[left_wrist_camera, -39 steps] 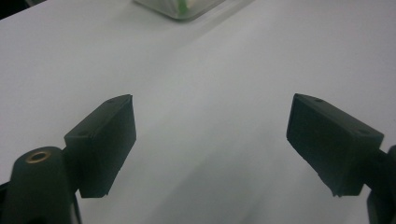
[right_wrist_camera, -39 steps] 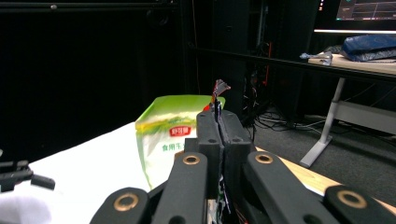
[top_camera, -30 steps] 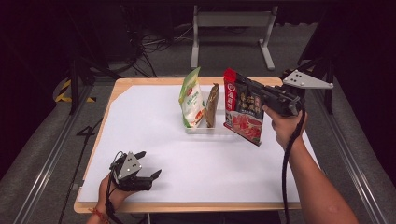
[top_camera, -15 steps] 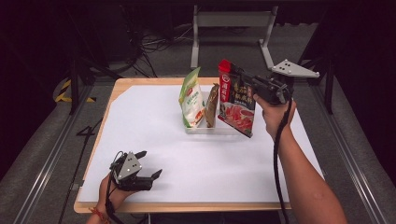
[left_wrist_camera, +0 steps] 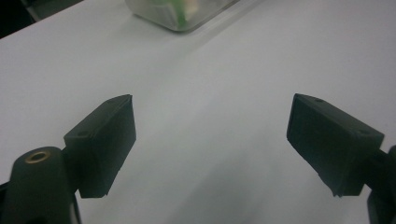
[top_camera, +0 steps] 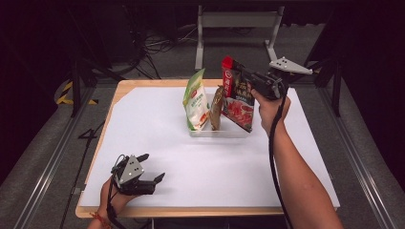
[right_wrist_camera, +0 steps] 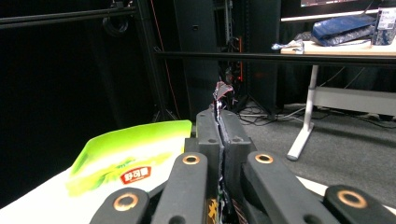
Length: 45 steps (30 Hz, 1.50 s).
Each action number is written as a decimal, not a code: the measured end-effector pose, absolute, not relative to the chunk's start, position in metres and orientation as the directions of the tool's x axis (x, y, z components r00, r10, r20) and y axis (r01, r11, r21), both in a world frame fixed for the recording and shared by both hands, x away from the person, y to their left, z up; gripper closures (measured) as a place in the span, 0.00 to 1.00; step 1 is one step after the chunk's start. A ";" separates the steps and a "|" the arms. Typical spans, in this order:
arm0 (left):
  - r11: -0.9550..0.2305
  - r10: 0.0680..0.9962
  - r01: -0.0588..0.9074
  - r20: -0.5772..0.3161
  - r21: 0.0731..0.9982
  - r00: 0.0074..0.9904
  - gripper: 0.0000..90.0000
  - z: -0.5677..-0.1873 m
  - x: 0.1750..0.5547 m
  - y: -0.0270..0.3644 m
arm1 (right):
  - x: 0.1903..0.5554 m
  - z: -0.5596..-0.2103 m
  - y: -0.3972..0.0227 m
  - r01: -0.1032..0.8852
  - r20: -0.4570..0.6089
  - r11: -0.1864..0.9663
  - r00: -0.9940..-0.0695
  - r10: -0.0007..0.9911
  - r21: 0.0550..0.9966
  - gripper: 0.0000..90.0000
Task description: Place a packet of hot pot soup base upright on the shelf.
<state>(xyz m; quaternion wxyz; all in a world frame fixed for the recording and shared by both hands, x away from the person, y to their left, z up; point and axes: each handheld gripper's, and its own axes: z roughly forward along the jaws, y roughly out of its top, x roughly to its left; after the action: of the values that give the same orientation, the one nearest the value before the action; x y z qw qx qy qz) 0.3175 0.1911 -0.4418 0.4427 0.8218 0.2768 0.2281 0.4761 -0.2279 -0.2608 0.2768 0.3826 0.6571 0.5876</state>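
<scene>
White paper covers the wooden table [top_camera: 143,86], with dark floor and cables behind it. At the lower left of the high view, the left tool [top_camera: 152,167] rests on the paper, released, with its jaws spread and nothing between them. Near the centre, a clear tray [top_camera: 219,133] holds a green pouch [top_camera: 195,101] and a brown packet [top_camera: 217,109]. Just right of these, the right tool [top_camera: 240,72] is clenched on the upper edge of a red packet [top_camera: 237,101], whose lower end dips into the tray.
</scene>
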 end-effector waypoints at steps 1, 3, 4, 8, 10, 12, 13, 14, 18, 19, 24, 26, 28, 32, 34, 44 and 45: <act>-0.452 0.657 0.250 0.131 0.856 0.742 0.18 -0.442 0.317 0.191 | 0.478 -0.262 -0.228 0.179 0.093 0.009 -0.553 0.828 0.984 0.99; -0.447 0.661 0.253 0.125 0.858 0.740 0.18 -0.442 0.318 0.192 | 0.482 -0.264 -0.228 0.178 0.101 -0.001 -0.556 0.825 0.984 0.99; -0.445 0.662 0.256 0.123 0.858 0.739 0.18 -0.442 0.318 0.193 | 0.484 -0.266 -0.227 0.184 0.108 -0.005 -0.555 0.825 0.983 0.99; -0.450 0.659 0.252 0.128 0.857 0.741 0.18 -0.442 0.318 0.193 | 0.490 -0.273 -0.222 0.190 0.114 -0.008 -0.556 0.824 0.982 0.99; -0.445 0.659 0.253 0.122 0.859 0.742 0.18 -0.442 0.318 0.193 | 0.491 -0.277 -0.219 0.192 0.114 -0.006 -0.557 0.823 0.981 0.99; -0.450 0.657 0.251 0.128 0.857 0.743 0.18 -0.442 0.318 0.194 | 0.492 -0.280 -0.217 0.196 0.112 0.000 -0.561 0.820 0.981 0.99; -0.451 0.657 0.252 0.127 0.856 0.743 0.18 -0.442 0.318 0.194 | 0.492 -0.282 -0.217 0.192 0.106 0.004 -0.560 0.822 0.981 0.98; -0.452 0.657 0.251 0.129 0.856 0.743 0.18 -0.442 0.318 0.194 | 0.492 -0.284 -0.216 0.190 0.102 0.006 -0.553 0.827 0.982 0.98; -0.451 0.661 0.254 0.129 0.856 0.739 0.18 -0.442 0.318 0.194 | 0.492 -0.289 -0.217 0.187 0.100 0.005 -0.550 0.829 0.982 0.98; -0.448 0.661 0.257 0.124 0.856 0.740 0.18 -0.443 0.318 0.194 | 0.492 -0.290 -0.218 0.187 0.096 0.011 -0.551 0.829 0.982 0.98; -0.455 0.660 0.259 0.127 0.852 0.741 0.18 -0.444 0.318 0.193 | 0.491 -0.296 -0.222 0.186 0.106 0.000 -0.559 0.822 0.983 0.98; -0.460 0.659 0.260 0.130 0.849 0.741 0.18 -0.444 0.318 0.192 | 0.490 -0.297 -0.223 0.186 0.099 0.010 -0.564 0.820 0.982 0.98; -0.462 0.657 0.257 0.132 0.849 0.742 0.18 -0.444 0.318 0.192 | 0.488 -0.299 -0.223 0.191 0.099 0.013 -0.564 0.820 0.982 0.98; -0.462 0.657 0.257 0.133 0.849 0.742 0.18 -0.443 0.317 0.193 | 0.486 -0.306 -0.225 0.196 0.100 0.015 -0.566 0.818 0.981 0.98; -0.462 0.659 0.258 0.134 0.848 0.740 0.18 -0.443 0.318 0.193 | 0.484 -0.307 -0.226 0.192 0.100 0.013 -0.570 0.816 0.981 0.98; -0.471 0.658 0.262 0.137 0.842 0.740 0.18 -0.444 0.317 0.192 | 0.478 -0.309 -0.233 0.200 0.083 0.041 -0.573 0.815 0.979 0.97; -0.471 0.659 0.263 0.137 0.842 0.740 0.18 -0.444 0.317 0.192 | 0.477 -0.310 -0.234 0.198 0.082 0.042 -0.578 0.812 0.979 0.97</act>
<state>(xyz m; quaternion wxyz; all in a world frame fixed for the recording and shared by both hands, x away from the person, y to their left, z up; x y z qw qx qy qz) 0.3166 0.1918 -0.4443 0.4323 0.8264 0.2787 0.2290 0.4773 -0.2336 -0.3096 0.2638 0.3758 0.6719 0.5811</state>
